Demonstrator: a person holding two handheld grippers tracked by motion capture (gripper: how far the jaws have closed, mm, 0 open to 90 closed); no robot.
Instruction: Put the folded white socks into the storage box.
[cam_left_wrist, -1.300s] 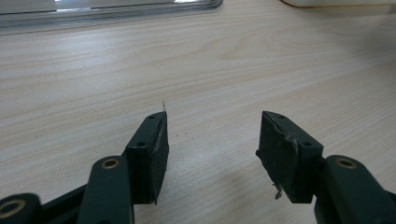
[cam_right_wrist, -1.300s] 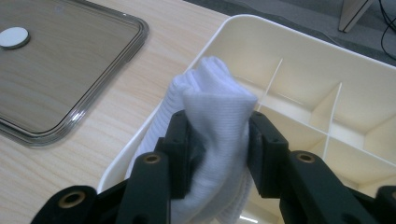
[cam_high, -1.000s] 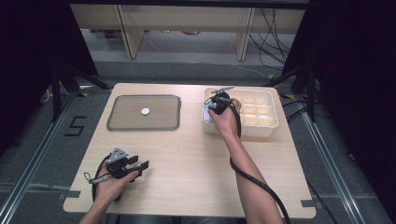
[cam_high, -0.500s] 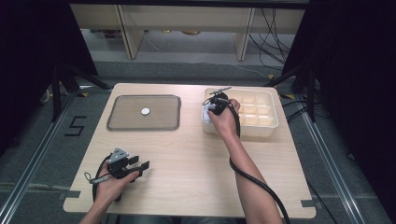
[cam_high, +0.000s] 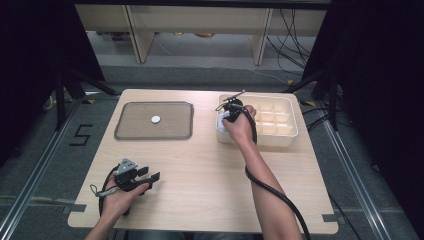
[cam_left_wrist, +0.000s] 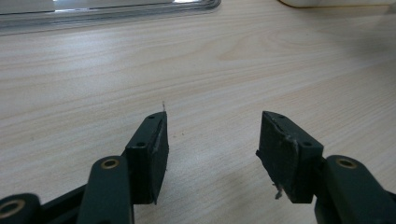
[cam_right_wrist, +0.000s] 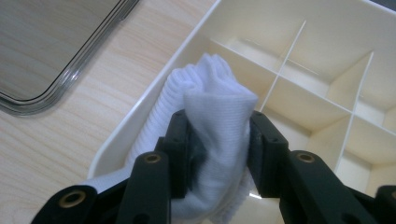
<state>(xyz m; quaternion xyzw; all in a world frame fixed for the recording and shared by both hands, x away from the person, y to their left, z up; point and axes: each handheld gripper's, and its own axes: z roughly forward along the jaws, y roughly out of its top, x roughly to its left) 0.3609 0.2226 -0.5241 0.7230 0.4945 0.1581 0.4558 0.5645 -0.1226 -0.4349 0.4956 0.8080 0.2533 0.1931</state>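
At the 2 o'clock side of the wooden table (cam_high: 210, 170), the right gripper (cam_high: 226, 116) hangs over the near-left corner of the cream divided box (cam_high: 285, 135), its jaws about half closed and pressing from both sides on a bunched white ribbed cloth (cam_right_wrist: 212, 116). In the right gripper view the cloth bulges up between the two black pads and trails down over the box's left wall, above the corner compartment; whether its lower end touches the compartment floor cannot be told. The other compartments seen behind it, toward 1 o'clock in that view, hold nothing. The person's right hand (cam_high: 240, 127) grips the tool from the near side, and a black cable runs back along the forearm. At 11 o'clock on the table lies a flat clear tray (cam_high: 130, 132) with a small white disc (cam_high: 156, 119) near its middle, well apart from the box. At 7 o'clock the left gripper (cam_high: 150, 176) rests low on the table in the left hand (cam_high: 117, 197), its jaws spread wide with only bare wood between them.
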